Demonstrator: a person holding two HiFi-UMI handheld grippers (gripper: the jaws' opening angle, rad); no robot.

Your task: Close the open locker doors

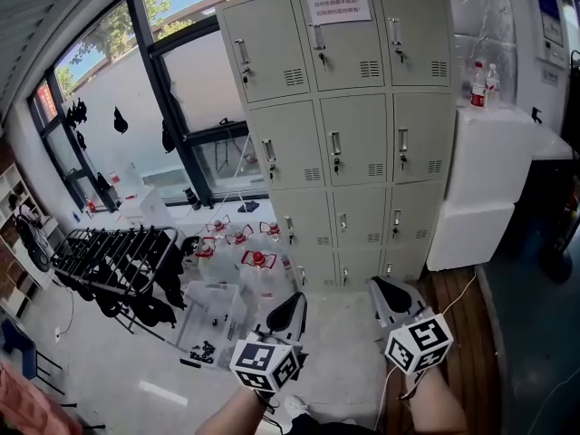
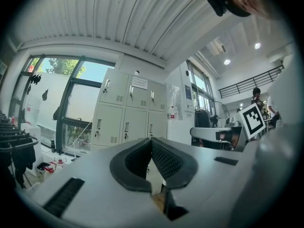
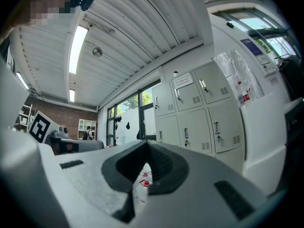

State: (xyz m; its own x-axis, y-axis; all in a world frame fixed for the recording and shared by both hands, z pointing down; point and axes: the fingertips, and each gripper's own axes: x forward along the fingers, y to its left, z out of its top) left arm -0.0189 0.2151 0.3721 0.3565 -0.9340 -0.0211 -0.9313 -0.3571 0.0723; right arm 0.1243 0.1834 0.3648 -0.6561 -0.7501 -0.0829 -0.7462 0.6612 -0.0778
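Observation:
A beige bank of lockers (image 1: pixel 349 125) stands ahead against the wall, three columns wide, and every door that shows sits flush and closed. It also shows in the left gripper view as the lockers (image 2: pixel 127 112) and in the right gripper view as the lockers (image 3: pixel 199 110). My left gripper (image 1: pixel 292 314) and right gripper (image 1: pixel 388 295) are held low in front of me, side by side, well short of the lockers. Both point level at them. Each has its jaws shut with nothing between them.
A white cabinet (image 1: pixel 494 184) with two bottles (image 1: pixel 484 83) stands right of the lockers. Left of them are large windows (image 1: pixel 136 107), a black drying rack (image 1: pixel 118 261), a white crate (image 1: pixel 213 320) and several red-capped jugs (image 1: pixel 258 259) on the floor.

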